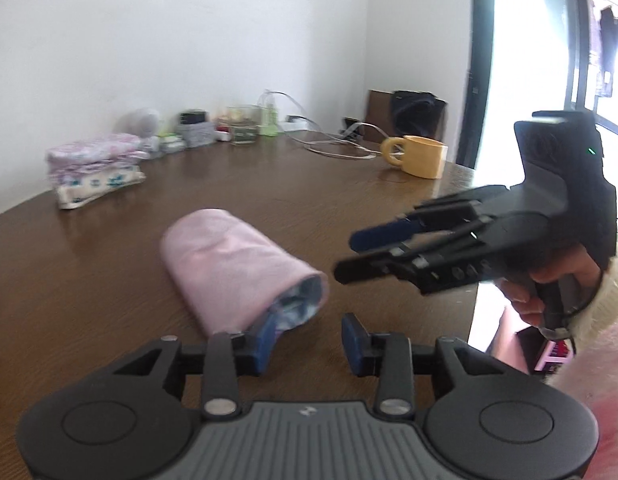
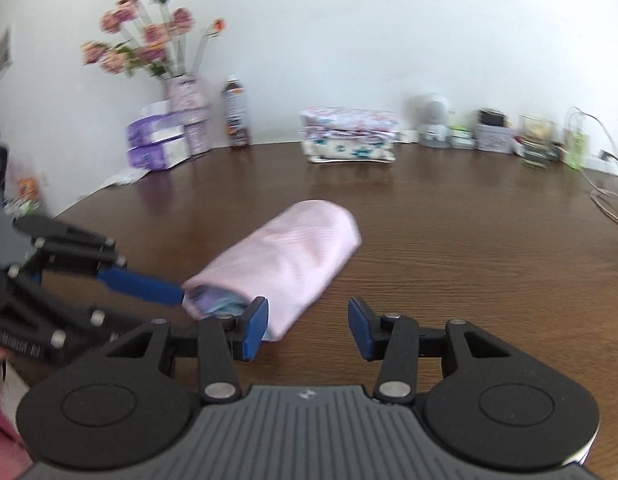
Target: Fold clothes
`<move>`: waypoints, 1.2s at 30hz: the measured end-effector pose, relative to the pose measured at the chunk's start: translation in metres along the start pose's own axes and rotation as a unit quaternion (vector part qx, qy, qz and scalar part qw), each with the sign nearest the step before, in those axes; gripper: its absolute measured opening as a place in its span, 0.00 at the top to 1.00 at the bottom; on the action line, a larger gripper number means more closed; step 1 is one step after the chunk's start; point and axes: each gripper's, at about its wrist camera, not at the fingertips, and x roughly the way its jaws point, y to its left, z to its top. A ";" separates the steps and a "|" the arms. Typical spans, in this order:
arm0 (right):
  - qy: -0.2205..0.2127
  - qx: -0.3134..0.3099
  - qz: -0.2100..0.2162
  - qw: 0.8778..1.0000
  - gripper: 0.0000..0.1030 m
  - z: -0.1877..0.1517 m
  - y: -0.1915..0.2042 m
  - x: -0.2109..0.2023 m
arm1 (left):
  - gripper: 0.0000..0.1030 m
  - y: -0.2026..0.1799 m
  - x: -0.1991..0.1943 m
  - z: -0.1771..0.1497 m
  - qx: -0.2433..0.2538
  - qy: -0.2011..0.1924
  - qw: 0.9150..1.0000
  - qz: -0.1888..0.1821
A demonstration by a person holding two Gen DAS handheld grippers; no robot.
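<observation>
- Writing: the only lettering is a small white logo mark on the grey ribbed body of each claw, and a line of print on the left claw's linkage in the right wrist view, too blurred to read. The label on the dark bottle (image 2: 236, 114) cannot be read either.
- One pink rolled garment (image 1: 233, 264) lies on the brown wooden table (image 1: 109, 280). It is a short bundle with one open end that shows pale blue and lilac cloth inside.
- In the left wrist view its long axis runs from that open end, right by the claw's left fingertip, away and to the left. In the right wrist view (image 2: 285, 256) it runs from the open end, near that claw's left pad, away and to the right.
- Left claw (image 1: 311, 344): jaws apart, nothing between them; the roll's open end sits just ahead of its left pad, and whether they touch cannot be told.
- Right claw (image 2: 309, 328): jaws apart and empty, with the roll ahead and left of the gap. A hand (image 1: 549, 288) grips its handle.
- Beyond the claws: one stack of folded floral cloths (image 2: 349, 136) by the wall, one yellow mug (image 1: 419, 156) far right of the left claw, one vase of pink flowers (image 2: 149, 36), two purple boxes (image 2: 157, 144) stacked.
</observation>
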 end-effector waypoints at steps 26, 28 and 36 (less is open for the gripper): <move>0.002 -0.191 -0.043 0.981 0.65 0.008 0.060 0.024 | 0.54 0.010 0.036 0.003 0.078 0.044 0.993 0.079; 0.003 -0.213 -0.047 0.976 0.74 0.009 0.065 0.027 | 0.54 0.009 0.038 0.005 0.080 0.045 0.993 0.081; -0.007 -0.226 -0.052 0.973 0.96 0.014 0.068 0.029 | 0.54 0.006 0.044 0.013 0.088 0.038 0.992 0.081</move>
